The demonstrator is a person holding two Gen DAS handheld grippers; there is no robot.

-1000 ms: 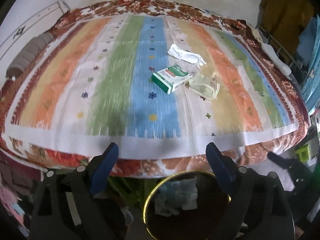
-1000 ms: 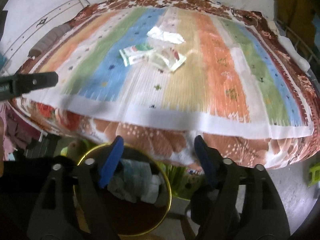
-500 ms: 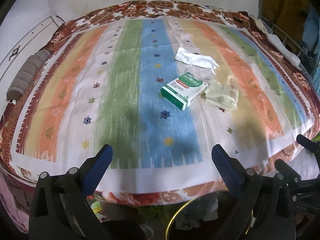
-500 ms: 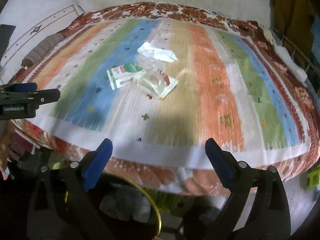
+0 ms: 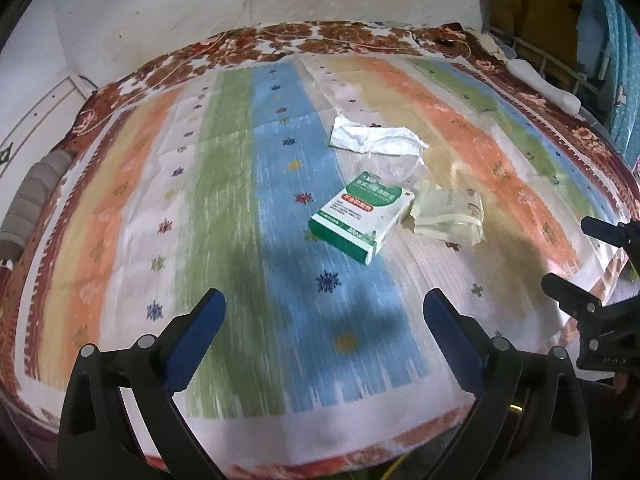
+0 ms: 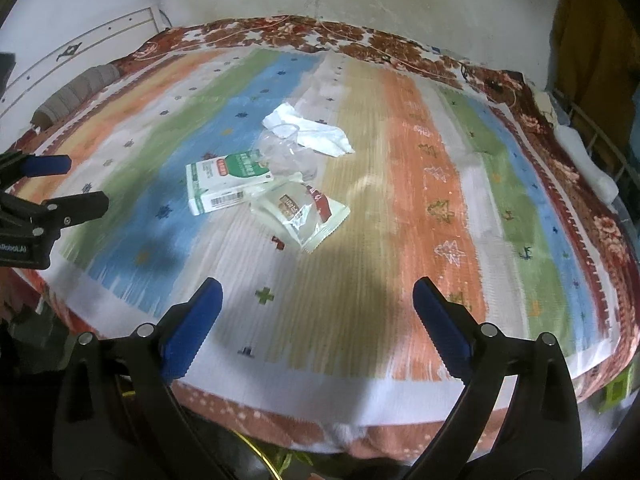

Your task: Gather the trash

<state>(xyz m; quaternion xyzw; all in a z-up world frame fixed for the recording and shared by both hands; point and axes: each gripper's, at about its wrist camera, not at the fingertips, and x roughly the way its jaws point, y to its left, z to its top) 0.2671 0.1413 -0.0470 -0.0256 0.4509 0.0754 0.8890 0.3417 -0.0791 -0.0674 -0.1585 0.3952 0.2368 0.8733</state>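
Trash lies together mid-bed on a striped blanket [image 5: 200, 200]: a green-and-white box [image 5: 360, 216] [image 6: 224, 184], a crumpled white tissue [image 5: 368, 136] [image 6: 312, 128], a clear plastic piece [image 5: 394, 164] [image 6: 284, 156] and a pale snack wrapper [image 5: 448, 212] [image 6: 304, 212]. My left gripper [image 5: 322, 300] hangs open above the blanket's near part, short of the box, holding nothing. My right gripper [image 6: 316, 286] hovers over the near edge below the wrapper; its jaws are opening with nothing between them. Each gripper shows at the other view's side edge.
A grey rolled cloth [image 5: 28, 196] lies at the bed's left edge by a white wall. Yellow fabric [image 5: 528, 0] and a metal rail stand at the right. A thin sliver of a gold bin rim [image 6: 256, 452] shows below the bed's front edge.
Both grippers have moved forward from above the gold-rimmed bin to over the bed. The bin has slid almost out of view. The right jaws have spread wider.
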